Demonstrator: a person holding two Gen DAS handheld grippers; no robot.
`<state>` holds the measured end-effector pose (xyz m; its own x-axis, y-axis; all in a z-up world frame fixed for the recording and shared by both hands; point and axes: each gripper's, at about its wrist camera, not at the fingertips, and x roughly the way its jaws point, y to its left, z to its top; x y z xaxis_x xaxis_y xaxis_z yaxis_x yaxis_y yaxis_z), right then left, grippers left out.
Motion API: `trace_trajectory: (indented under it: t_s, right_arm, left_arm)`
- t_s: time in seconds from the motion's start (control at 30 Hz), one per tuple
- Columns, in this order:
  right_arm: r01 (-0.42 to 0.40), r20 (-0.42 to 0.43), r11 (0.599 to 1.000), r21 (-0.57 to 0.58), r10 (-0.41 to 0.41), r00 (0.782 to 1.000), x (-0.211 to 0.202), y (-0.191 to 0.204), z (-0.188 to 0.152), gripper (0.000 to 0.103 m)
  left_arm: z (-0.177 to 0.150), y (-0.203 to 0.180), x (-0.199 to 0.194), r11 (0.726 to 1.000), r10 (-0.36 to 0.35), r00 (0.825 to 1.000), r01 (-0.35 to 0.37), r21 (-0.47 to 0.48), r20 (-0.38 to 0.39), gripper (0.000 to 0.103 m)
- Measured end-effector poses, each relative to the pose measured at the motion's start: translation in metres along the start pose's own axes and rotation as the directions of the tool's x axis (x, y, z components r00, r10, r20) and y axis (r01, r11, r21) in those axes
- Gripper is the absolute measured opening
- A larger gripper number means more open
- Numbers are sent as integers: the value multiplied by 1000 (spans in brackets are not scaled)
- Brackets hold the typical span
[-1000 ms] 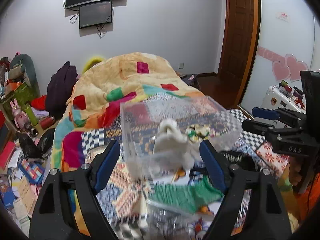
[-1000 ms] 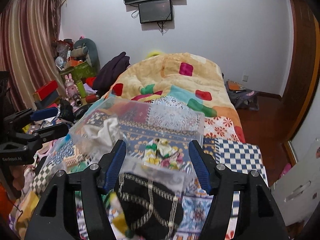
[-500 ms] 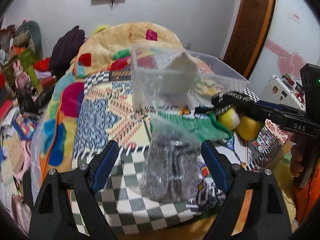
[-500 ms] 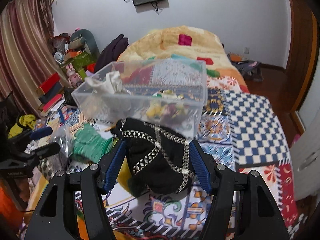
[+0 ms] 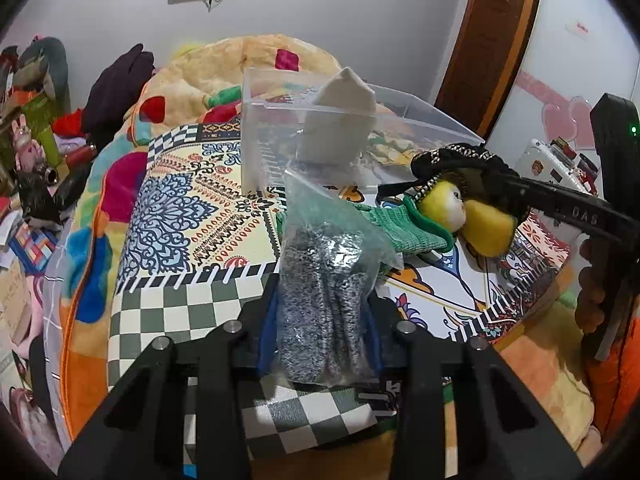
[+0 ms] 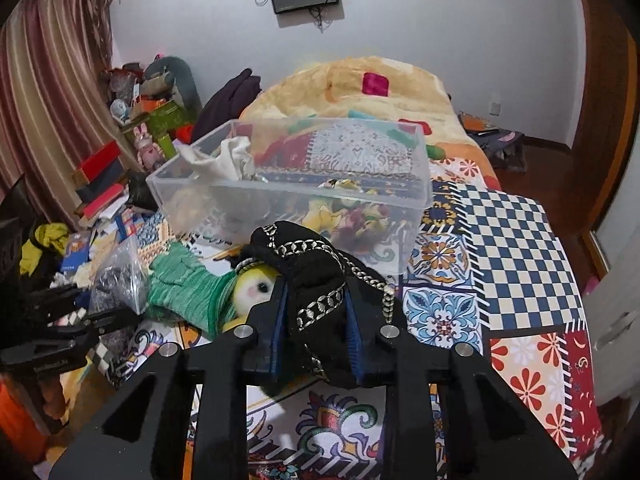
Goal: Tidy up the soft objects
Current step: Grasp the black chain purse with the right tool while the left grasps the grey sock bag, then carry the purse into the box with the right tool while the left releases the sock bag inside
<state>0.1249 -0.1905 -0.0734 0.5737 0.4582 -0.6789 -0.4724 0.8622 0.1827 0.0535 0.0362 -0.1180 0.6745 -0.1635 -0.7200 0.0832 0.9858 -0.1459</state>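
My left gripper [image 5: 320, 332] is shut on a clear bag of grey knit items [image 5: 324, 280], held upright above the bed. My right gripper [image 6: 314, 320] is shut on a black cloth with chain-pattern trim [image 6: 308, 272]; it also shows in the left wrist view [image 5: 460, 160]. Under the black cloth lies a yellow plush toy [image 5: 444, 212], also seen in the right wrist view [image 6: 256, 284]. A green knit piece [image 6: 184, 284] lies beside it. A clear plastic bin [image 6: 296, 184] stands behind, holding a white cloth [image 6: 232, 156] and colourful soft items.
The patterned bedspread [image 6: 508, 232] covers the bed, with a yellow quilt [image 6: 360, 80] piled at the far end. Boxes, toys and clothes [image 6: 116, 160] clutter the floor at the left. A wooden door [image 5: 492, 32] is at the right.
Both grippers have closed: the left on the bag of grey knit items, the right on the black cloth. Both moved in closer to their objects.
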Motion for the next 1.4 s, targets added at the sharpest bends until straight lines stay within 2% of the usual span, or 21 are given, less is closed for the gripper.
trace_trajectory:
  t_s: [0.33, 0.43, 0.6, 0.73, 0.93, 1.07, 1.2, 1.4]
  right_arm:
    - [-11, 85, 1000, 25, 9, 996, -27, -4, 11, 22]
    - [-13, 120, 1000, 22, 10, 993, -35, -4, 17, 22]
    - [1, 181, 1000, 3, -2, 984, -47, -1, 33, 22]
    - [9, 215, 1000, -3, -8, 977, -47, -2, 49, 22]
    - [19, 252, 1000, 4, -19, 968, -40, -7, 68, 22]
    - [23, 254, 1000, 8, -24, 967, -29, -7, 79, 22]
    - [27, 243, 1000, 1, -26, 970, -16, -4, 87, 22]
    - [34, 203, 999, -21, -29, 979, 7, 1, 88, 22]
  left_arm:
    - [21, 10, -30, 999, 36, 994, -35, -20, 102, 31]
    - [36, 12, -39, 998, 54, 986, -52, -17, 155, 31]
    - [67, 12, -45, 999, 35, 971, -34, -11, 235, 31]
    - [90, 14, -40, 999, 42, 961, -38, -18, 273, 31]
    - [121, 22, -17, 998, 59, 961, -50, -41, 268, 31]
    - [134, 25, 5, 998, 58, 970, -48, -47, 235, 31]
    - [142, 25, 28, 998, 57, 981, -50, -42, 185, 31]
    - [147, 21, 55, 997, 80, 987, -79, -14, 140, 31]
